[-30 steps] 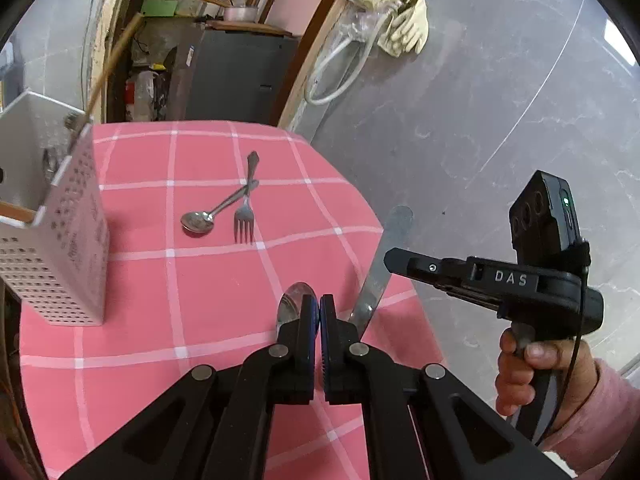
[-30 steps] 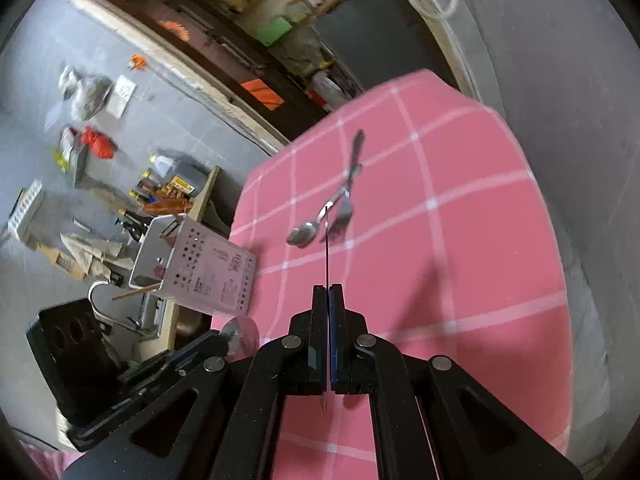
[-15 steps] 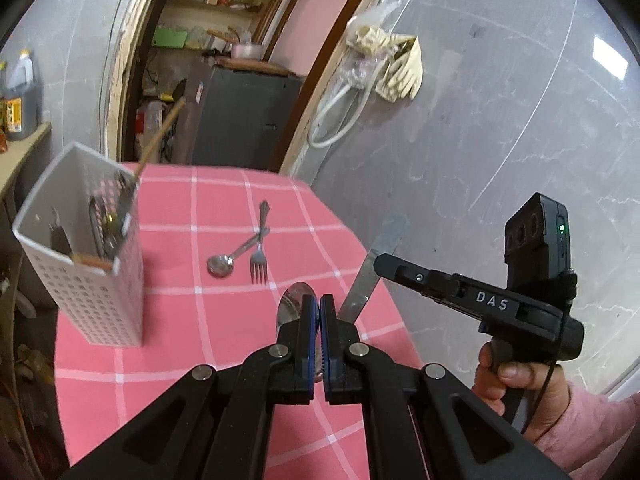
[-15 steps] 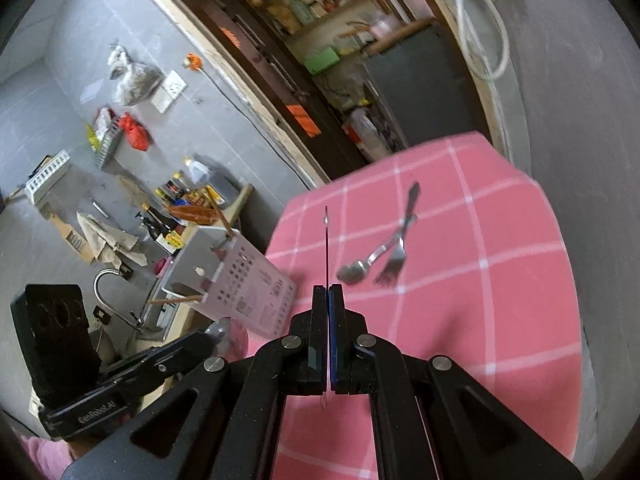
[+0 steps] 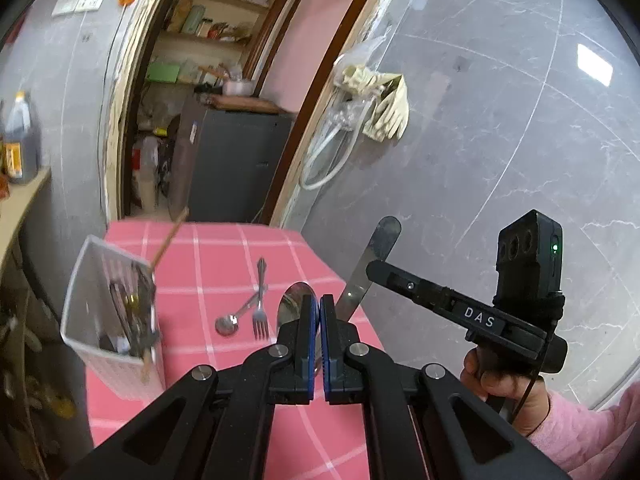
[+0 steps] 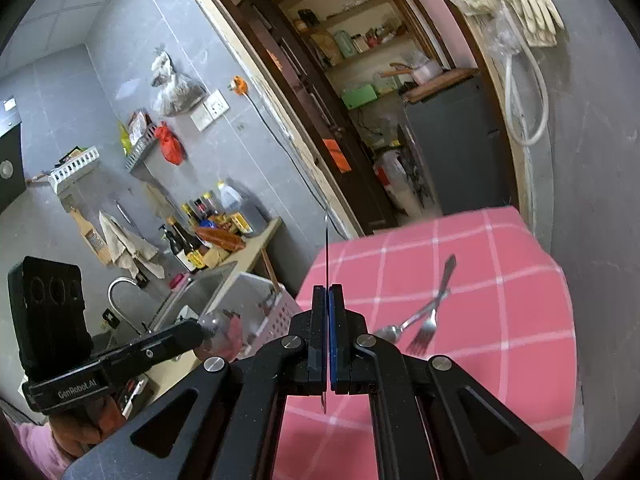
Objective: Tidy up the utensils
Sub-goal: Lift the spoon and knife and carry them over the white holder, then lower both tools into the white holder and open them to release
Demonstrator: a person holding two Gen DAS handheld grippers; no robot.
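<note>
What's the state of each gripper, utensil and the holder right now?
left gripper: shut on a spoon, held off the table.
right gripper: shut on a knife, held edge-on, off the table.
small spoon: lying on the pink cloth, crossed with the fork.
fork: lying on the cloth.
utensil holder: upright on the cloth, utensils inside.

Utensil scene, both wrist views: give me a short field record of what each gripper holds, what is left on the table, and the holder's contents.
left gripper: shut on spoon
right gripper: shut on flat metal utensil, seen edge-on from its own camera
on pink checked tablecloth: small spoon and fork, handles crossed
white perforated holder: already has several utensils
</note>
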